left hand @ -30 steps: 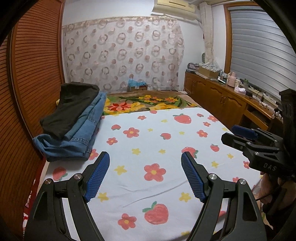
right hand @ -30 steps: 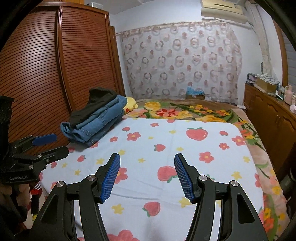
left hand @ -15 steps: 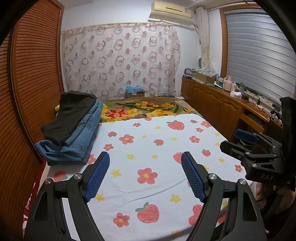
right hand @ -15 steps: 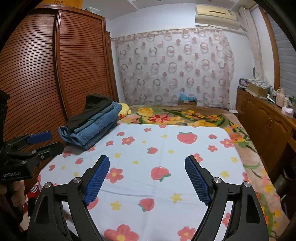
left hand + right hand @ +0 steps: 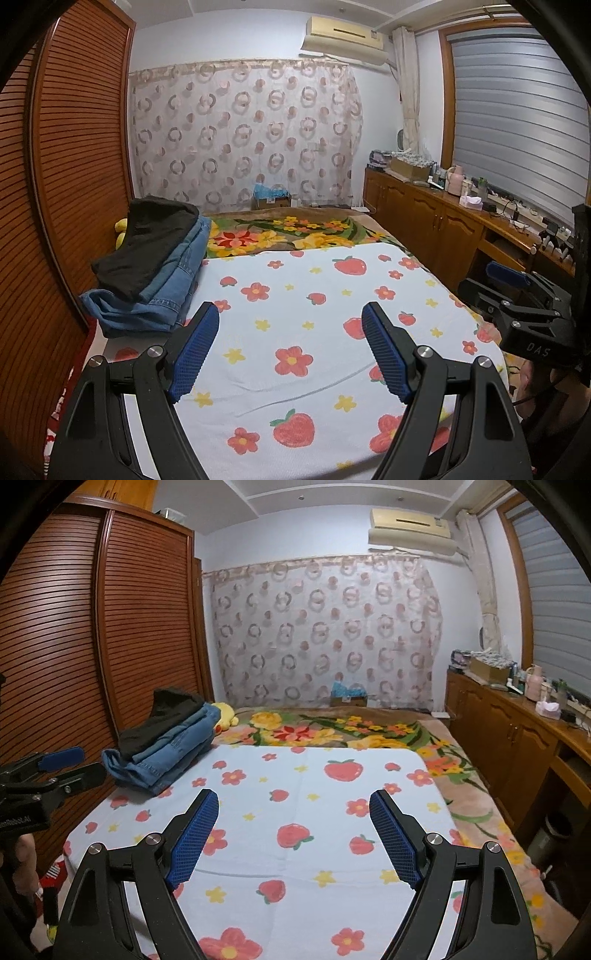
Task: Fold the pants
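A stack of folded pants, black pants [image 5: 147,243] on top of blue jeans [image 5: 166,299], lies at the far left of the bed; the same stack of blue jeans [image 5: 166,753] shows in the right wrist view. My left gripper [image 5: 290,314] hovers open above the white flower-and-strawberry sheet [image 5: 314,295], nothing between its blue pads. My right gripper [image 5: 293,801] is also open and empty over the sheet [image 5: 314,812]. Each gripper shows at the edge of the other's view: the right one [image 5: 517,295], the left one [image 5: 55,771].
A slatted wooden wardrobe [image 5: 55,184] runs along the left of the bed. A wooden cabinet [image 5: 443,221] with bottles and boxes stands on the right. A floral blanket [image 5: 288,236] and a yellow plush toy [image 5: 225,716] lie at the bed's far end, before a curtain [image 5: 243,129].
The right gripper's jaws have spread wider. Both grippers have tipped upward, so more of the walls and ceiling shows and the bed sits lower in each view.
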### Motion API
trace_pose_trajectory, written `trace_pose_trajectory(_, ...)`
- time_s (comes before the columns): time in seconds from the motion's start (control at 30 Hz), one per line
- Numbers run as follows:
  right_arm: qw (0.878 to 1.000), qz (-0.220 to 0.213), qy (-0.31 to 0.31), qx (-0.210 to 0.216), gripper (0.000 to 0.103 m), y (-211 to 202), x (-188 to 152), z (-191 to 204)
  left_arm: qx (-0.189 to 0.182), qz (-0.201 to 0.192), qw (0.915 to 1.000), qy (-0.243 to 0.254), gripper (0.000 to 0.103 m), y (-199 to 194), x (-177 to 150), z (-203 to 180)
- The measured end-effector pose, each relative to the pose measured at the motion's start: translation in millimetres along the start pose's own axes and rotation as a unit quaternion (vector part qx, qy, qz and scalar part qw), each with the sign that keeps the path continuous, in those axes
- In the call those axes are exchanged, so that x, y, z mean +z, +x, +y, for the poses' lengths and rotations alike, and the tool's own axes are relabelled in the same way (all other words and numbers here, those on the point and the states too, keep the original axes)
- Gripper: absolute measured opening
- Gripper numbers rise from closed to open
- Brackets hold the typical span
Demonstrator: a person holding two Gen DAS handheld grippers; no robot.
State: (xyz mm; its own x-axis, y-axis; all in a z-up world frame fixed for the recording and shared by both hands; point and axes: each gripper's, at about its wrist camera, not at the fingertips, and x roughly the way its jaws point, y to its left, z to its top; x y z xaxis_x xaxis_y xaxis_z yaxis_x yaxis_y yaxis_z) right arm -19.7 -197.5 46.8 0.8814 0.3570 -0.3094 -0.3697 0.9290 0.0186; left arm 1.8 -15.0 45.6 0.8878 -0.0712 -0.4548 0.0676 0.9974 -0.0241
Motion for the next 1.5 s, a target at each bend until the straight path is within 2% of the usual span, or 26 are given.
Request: trace_pose_trajectory(1.5, 1.0, -0.005, -0.001, 0.0, 0.086, -1.7, 3.7, -7.9, 0.002, -0.002, 1.0, -0.004, 0.08, -3.3, -0.1, 5.3)
